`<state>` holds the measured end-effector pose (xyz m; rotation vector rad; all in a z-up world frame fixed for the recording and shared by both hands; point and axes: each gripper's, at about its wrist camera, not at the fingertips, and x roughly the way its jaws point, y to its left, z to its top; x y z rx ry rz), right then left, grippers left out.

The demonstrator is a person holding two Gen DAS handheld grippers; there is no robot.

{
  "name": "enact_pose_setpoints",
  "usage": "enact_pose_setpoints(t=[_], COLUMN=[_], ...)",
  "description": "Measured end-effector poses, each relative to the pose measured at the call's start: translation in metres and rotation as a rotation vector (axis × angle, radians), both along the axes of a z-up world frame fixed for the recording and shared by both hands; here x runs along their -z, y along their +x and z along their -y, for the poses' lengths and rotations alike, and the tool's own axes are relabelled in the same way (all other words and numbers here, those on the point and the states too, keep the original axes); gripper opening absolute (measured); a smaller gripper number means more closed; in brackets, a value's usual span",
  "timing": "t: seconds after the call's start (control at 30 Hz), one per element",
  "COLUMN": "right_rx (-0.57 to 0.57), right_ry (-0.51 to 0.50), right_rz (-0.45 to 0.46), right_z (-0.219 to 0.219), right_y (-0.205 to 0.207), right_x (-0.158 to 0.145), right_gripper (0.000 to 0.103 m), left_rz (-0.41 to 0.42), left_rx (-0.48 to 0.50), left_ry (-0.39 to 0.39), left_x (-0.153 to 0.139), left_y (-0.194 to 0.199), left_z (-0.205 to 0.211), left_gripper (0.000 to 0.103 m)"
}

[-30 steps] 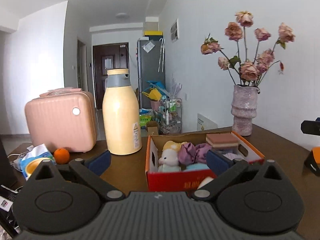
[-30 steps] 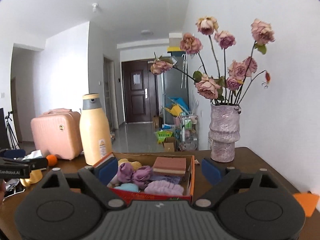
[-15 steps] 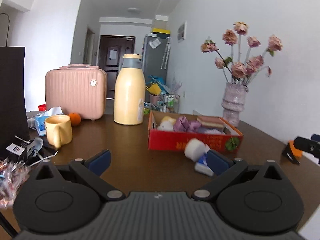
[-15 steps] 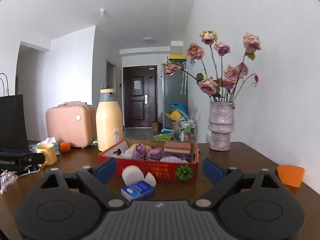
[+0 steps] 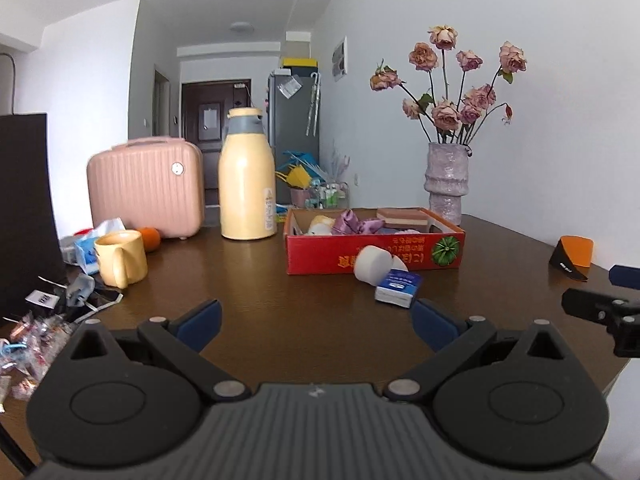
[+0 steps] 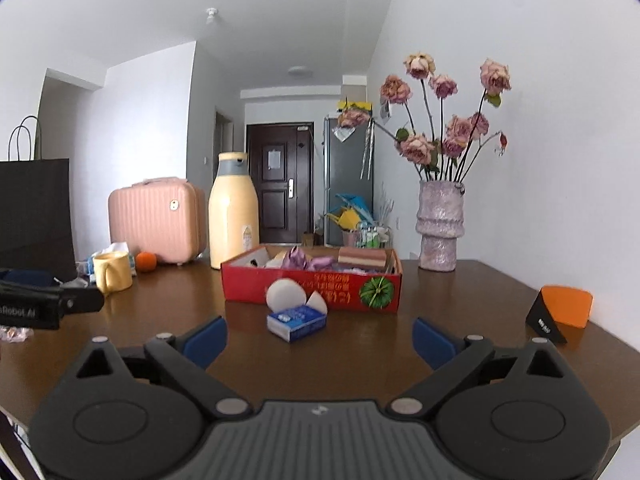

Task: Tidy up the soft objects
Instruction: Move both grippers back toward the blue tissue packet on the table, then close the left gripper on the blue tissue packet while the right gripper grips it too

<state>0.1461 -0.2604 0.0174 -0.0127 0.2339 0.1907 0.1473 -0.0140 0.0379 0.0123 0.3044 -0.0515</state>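
In the left wrist view, the left gripper [image 5: 316, 324] is held wide open and empty, near the table edge; the red box [image 5: 374, 254] of soft items is seen farther off, with a white sponge [image 5: 373, 269] and blue packet [image 5: 399, 287] just in front. In the right wrist view, the right gripper [image 6: 319, 338] is likewise spread wide with nothing held. A careless reach could knock the vase [image 6: 439, 226] over.
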Motion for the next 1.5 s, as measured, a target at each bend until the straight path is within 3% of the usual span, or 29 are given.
enact_pose_setpoints(t=[0.27,0.53,0.83,0.87,1.03,1.2,1.37,1.5], right_rx=[0.014,0.007,-0.029,-0.038,-0.061,-0.099,-0.127,-0.158], right_ry=[0.017,0.013,0.083,0.091,0.094,0.159,0.202,0.266], right_rz=[-0.024,-0.075,-0.172,-0.187,-0.258,-0.368,-0.431,-0.477], right_z=[0.004,0.003,0.003,0.003,-0.002,-0.008,-0.015,-0.015], right_y=[0.014,0.055,0.138,0.15,0.207,0.278,0.32,0.338], right_x=[-0.004,0.001,0.007,0.009,0.019,0.038,0.05,0.061], right_gripper=[0.1,0.1,0.093,0.09,0.08,0.057,0.049,0.027], left_rz=[-0.034,-0.11,-0.228,-0.25,-0.357,-0.427,-0.484,-0.516], left_rx=[0.045,0.064,0.099,0.115,0.196,0.235,0.238,0.248], left_ry=[0.017,0.025,-0.091,-0.125,-0.216,-0.306,-0.394,-0.466], left_x=[0.0,0.013,0.025,0.026,0.037,0.05,0.062,0.068], left_y=[0.028,0.077,0.167,0.178,0.217,0.253,0.273,0.278], left_z=[0.01,0.018,0.022,0.022,0.028,0.037,0.032,0.022], left_gripper=[0.103,0.103,0.102,0.1,0.053,0.045,0.043,0.03])
